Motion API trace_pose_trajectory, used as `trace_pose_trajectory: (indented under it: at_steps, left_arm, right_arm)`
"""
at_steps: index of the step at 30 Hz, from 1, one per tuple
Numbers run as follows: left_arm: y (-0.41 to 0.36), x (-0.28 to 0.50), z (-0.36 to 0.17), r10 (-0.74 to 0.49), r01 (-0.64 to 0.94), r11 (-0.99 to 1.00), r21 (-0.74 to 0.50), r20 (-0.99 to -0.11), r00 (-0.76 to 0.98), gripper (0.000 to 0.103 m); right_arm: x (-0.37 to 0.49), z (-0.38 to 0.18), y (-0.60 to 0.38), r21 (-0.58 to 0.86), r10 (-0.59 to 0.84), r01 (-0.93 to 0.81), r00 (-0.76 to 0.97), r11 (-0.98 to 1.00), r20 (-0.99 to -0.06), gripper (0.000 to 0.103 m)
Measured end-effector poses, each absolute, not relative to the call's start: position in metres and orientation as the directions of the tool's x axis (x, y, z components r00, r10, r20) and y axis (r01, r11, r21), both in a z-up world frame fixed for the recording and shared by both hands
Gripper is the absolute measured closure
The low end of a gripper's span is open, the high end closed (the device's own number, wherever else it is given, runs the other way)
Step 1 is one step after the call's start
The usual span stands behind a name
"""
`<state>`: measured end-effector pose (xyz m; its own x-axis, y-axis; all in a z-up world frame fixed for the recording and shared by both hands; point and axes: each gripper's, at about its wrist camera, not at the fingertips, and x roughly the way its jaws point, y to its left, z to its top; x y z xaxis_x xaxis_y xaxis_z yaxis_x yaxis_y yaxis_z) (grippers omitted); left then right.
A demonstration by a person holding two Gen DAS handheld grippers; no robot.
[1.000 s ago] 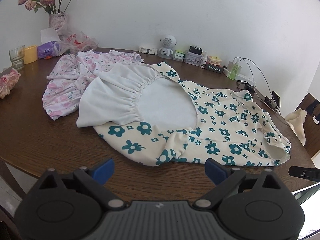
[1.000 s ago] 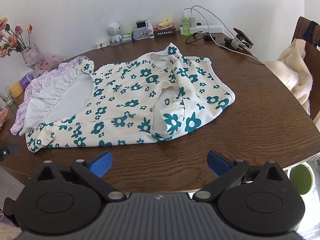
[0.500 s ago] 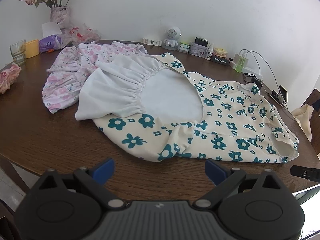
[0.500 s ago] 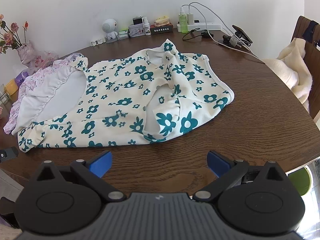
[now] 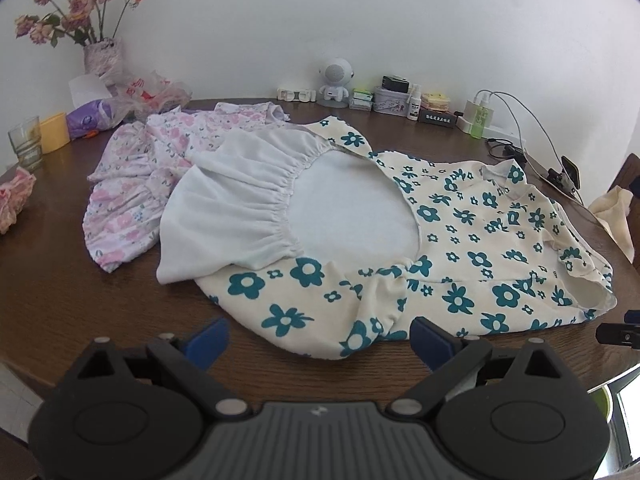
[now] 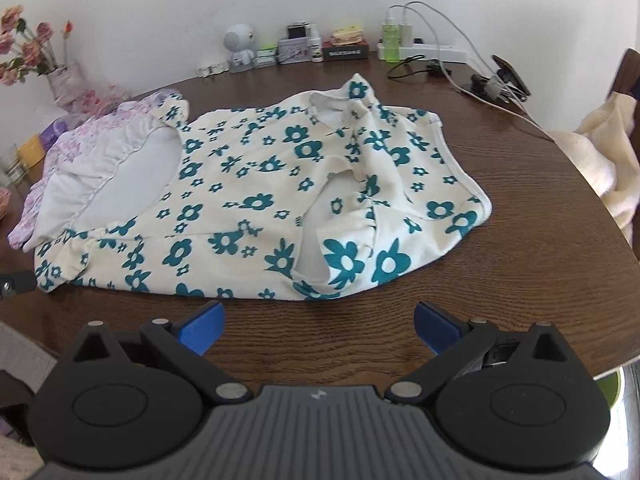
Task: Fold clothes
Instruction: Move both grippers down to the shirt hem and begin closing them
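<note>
A cream dress with teal flowers [image 5: 472, 236] [image 6: 256, 196] lies spread on the round brown table [image 5: 60, 288] [image 6: 540, 280], its white lining [image 5: 248, 208] turned out at the hem end. Behind it lies a pink floral garment [image 5: 140, 168] [image 6: 100, 128]. My left gripper [image 5: 320, 338] hovers open just short of the dress's near hem edge, nothing between its blue fingertips. My right gripper [image 6: 318, 326] is open too, just in front of the sleeve end of the dress, empty.
Along the wall stand a vase of flowers [image 5: 100, 60], a small white robot figure [image 5: 336, 80], boxes, a green bottle [image 6: 390, 38] and a power strip with cables [image 6: 440, 52]. A glass [image 5: 26, 142] and yellow cup sit left. A cream cloth [image 6: 596, 160] hangs on a chair at right.
Both grippers have moved in closer to the near edge of the dress. The garments have not moved, and both grippers stay open.
</note>
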<state>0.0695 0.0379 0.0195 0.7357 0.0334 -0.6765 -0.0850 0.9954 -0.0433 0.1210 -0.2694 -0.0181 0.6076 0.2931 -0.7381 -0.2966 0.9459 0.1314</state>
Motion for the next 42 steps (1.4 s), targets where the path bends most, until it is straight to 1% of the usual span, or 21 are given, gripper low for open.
trace_pose_trajectory:
  at_steps: [3, 4, 5, 6, 8, 10, 14, 16, 18, 21, 23, 25, 27, 29, 31, 32, 33, 35, 37, 38, 42]
  left_arm:
    - [0.039, 0.076, 0.026, -0.019, 0.049, 0.998, 0.024, -0.694, 0.720, 0.008]
    - [0.038, 0.080, 0.027, -0.038, 0.103, 0.993, 0.049, -0.706, 0.707, 0.016]
    - [0.036, 0.084, 0.028, -0.048, 0.156, 0.984, 0.082, -0.724, 0.688, 0.028]
    - [0.035, 0.088, 0.028, -0.055, 0.207, 0.972, 0.114, -0.742, 0.668, 0.031]
    - [0.028, 0.095, 0.023, -0.046, 0.299, 0.935, 0.192, -0.770, 0.636, 0.032]
    - [0.021, 0.099, 0.017, -0.031, 0.384, 0.886, 0.260, -0.793, 0.609, 0.032]
    - [0.011, 0.107, 0.007, -0.020, 0.505, 0.803, 0.317, -0.832, 0.554, 0.032]
    - [0.008, 0.111, 0.006, -0.025, 0.554, 0.765, 0.328, -0.845, 0.534, 0.032]
    - [0.005, 0.115, 0.005, -0.027, 0.609, 0.717, 0.339, -0.860, 0.510, 0.032]
    - [-0.001, 0.121, 0.002, -0.009, 0.665, 0.649, 0.370, -0.870, 0.493, 0.034]
    - [-0.004, 0.125, 0.000, -0.007, 0.701, 0.606, 0.376, -0.879, 0.477, 0.044]
    - [-0.006, 0.130, -0.001, -0.013, 0.730, 0.573, 0.373, -0.887, 0.463, 0.049]
    - [-0.007, 0.133, -0.002, 0.000, 0.747, 0.544, 0.383, -0.890, 0.456, 0.054]
    - [-0.008, 0.136, -0.003, 0.016, 0.768, 0.503, 0.396, -0.893, 0.450, 0.066]
    - [-0.010, 0.140, -0.004, 0.017, 0.791, 0.475, 0.386, -0.903, 0.430, 0.074]
    - [-0.011, 0.142, -0.005, 0.019, 0.801, 0.463, 0.379, -0.908, 0.418, 0.083]
    - [-0.012, 0.143, -0.006, 0.026, 0.807, 0.458, 0.374, -0.913, 0.408, 0.087]
    - [-0.014, 0.145, -0.007, 0.033, 0.812, 0.448, 0.374, -0.915, 0.403, 0.092]
    - [-0.016, 0.143, -0.008, 0.041, 0.813, 0.430, 0.394, -0.907, 0.418, 0.098]
    - [-0.017, 0.141, -0.007, 0.045, 0.809, 0.419, 0.412, -0.899, 0.435, 0.100]
    - [-0.019, 0.137, 0.006, 0.050, 0.763, 0.418, 0.493, -0.851, 0.522, 0.101]
  right_arm:
    - [0.128, -0.005, -0.271, 0.015, 0.314, -0.462, 0.577, 0.887, -0.754, 0.000]
    - [0.132, -0.001, -0.272, -0.037, 0.314, -0.522, 0.566, 0.852, -0.762, 0.001]
    - [0.136, 0.001, -0.272, -0.097, 0.301, -0.575, 0.556, 0.813, -0.774, 0.001]
    - [0.140, 0.003, -0.272, -0.154, 0.288, -0.624, 0.548, 0.766, -0.786, 0.001]
    - [0.150, 0.003, -0.272, -0.253, 0.249, -0.708, 0.522, 0.659, -0.816, 0.004]
    - [0.158, 0.000, -0.269, -0.303, 0.224, -0.777, 0.488, 0.551, -0.844, 0.017]
    - [0.169, -0.012, -0.259, -0.344, 0.202, -0.855, 0.443, 0.388, -0.873, 0.020]
    - [0.172, -0.017, -0.251, -0.343, 0.195, -0.881, 0.418, 0.327, -0.887, 0.029]
    - [0.175, -0.019, -0.245, -0.334, 0.194, -0.903, 0.391, 0.270, -0.900, 0.033]
    - [0.179, -0.019, -0.239, -0.338, 0.178, -0.920, 0.373, 0.200, -0.910, 0.037]
    - [0.185, -0.019, -0.238, -0.329, 0.160, -0.930, 0.354, 0.167, -0.921, 0.044]
    - [0.191, -0.019, -0.238, -0.310, 0.149, -0.939, 0.331, 0.150, -0.932, 0.052]
    - [0.195, -0.020, -0.238, -0.295, 0.143, -0.945, 0.314, 0.137, -0.939, 0.052]
    - [0.198, -0.020, -0.237, -0.277, 0.141, -0.953, 0.293, 0.121, -0.946, 0.059]
    - [0.201, -0.020, -0.235, -0.254, 0.136, -0.961, 0.267, 0.109, -0.954, 0.078]
    - [0.204, -0.021, -0.234, -0.249, 0.128, -0.963, 0.262, 0.106, -0.957, 0.079]
    - [0.206, -0.021, -0.234, -0.247, 0.118, -0.964, 0.259, 0.102, -0.959, 0.081]
    - [0.209, -0.022, -0.233, -0.246, 0.105, -0.964, 0.257, 0.104, -0.961, 0.085]
    - [0.208, -0.024, -0.233, -0.249, 0.106, -0.964, 0.259, 0.095, -0.960, 0.094]
    - [0.206, -0.024, -0.233, -0.259, 0.105, -0.962, 0.267, 0.082, -0.958, 0.095]
    - [0.204, -0.016, -0.234, -0.316, 0.108, -0.946, 0.322, 0.070, -0.941, 0.096]
